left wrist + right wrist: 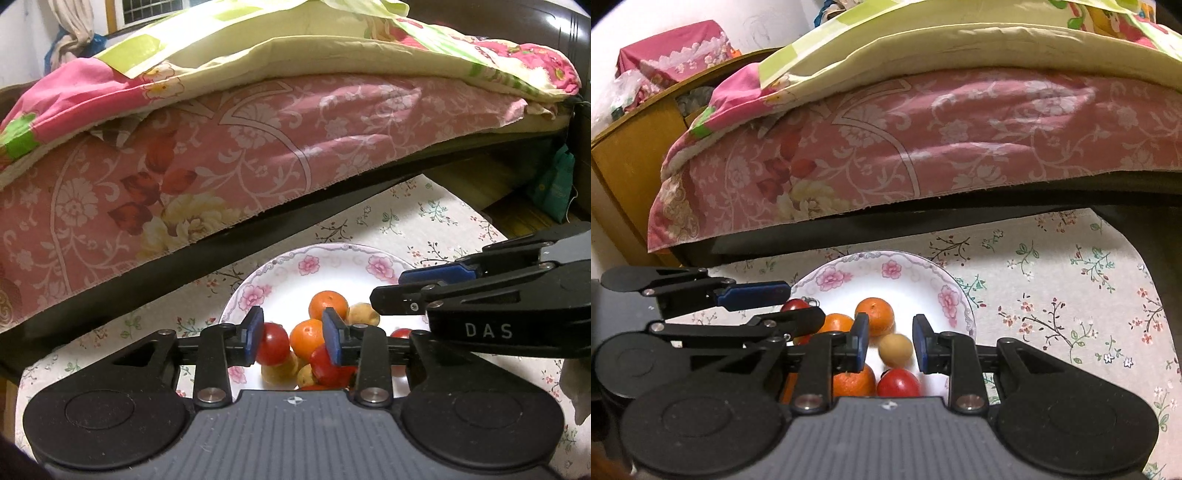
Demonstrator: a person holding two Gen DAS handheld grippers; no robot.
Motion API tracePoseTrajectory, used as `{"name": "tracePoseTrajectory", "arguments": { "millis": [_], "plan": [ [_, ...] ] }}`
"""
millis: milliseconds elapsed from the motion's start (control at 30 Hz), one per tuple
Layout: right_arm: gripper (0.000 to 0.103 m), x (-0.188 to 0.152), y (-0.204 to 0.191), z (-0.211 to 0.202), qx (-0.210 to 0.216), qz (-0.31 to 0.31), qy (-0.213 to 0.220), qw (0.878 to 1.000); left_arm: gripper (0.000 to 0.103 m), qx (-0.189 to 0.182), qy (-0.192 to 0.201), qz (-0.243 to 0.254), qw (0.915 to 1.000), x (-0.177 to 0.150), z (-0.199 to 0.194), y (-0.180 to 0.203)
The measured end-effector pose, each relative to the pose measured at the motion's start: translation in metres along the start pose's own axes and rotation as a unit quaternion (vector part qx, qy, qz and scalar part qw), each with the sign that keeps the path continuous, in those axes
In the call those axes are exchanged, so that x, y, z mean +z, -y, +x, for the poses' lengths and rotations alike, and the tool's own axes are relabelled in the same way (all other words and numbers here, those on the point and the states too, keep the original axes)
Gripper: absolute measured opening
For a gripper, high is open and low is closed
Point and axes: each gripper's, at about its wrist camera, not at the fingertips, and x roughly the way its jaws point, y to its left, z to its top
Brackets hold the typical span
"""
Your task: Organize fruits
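Fruits are piled on the flowered plate (943, 295) by the bed, both grippers hovering over it, right gripper (889, 343) jaws slightly apart and empty with the round yellow fruit (895, 350) just beyond, left gripper (293, 334) parted around nothing

Warm, yellowish indoor light fills the room from overhead and falls evenly on the bedspread (258, 147), where a pale sheen lies across the folds. Under the bed edge the shadow turns nearly black and swallows all detail. The white plate (908, 280) is bright without burning out, and the red tomato (898, 382) carries small glints. A small yellow fruit (895, 350) looks smeared by motion blur in the right wrist view. Both views bend strongly: straight edges bow, and the corners fade into dark vignette. Fine detail looks soft and slightly grainy throughout.
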Motion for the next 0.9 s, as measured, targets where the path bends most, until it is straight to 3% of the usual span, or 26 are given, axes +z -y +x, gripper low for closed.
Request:
{"name": "tracePoseTrajectory", "arguments": {
  "millis": [133,433,667,900],
  "plan": [
    [0.022,0.000,0.001,-0.001,-0.001,0.004,0.001,1.000,0.047,0.004,0.002,0.002,1.0000,0.000,-0.002,0.000],
    [0.030,-0.004,-0.006,-0.028,-0.006,0.004,0.013,1.000,0.067,0.015,0.025,-0.008,0.9995,-0.008,-0.038,-0.001],
    [0.033,-0.026,-0.022,-0.057,-0.020,0.000,0.001,1.000,0.087,0.035,0.017,-0.028,0.9988,-0.042,-0.073,0.004],
    [0.035,-0.060,-0.036,-0.082,-0.014,0.007,-0.015,1.000,0.091,0.055,0.006,-0.048,0.9973,-0.082,-0.101,0.007]
  ]
}}
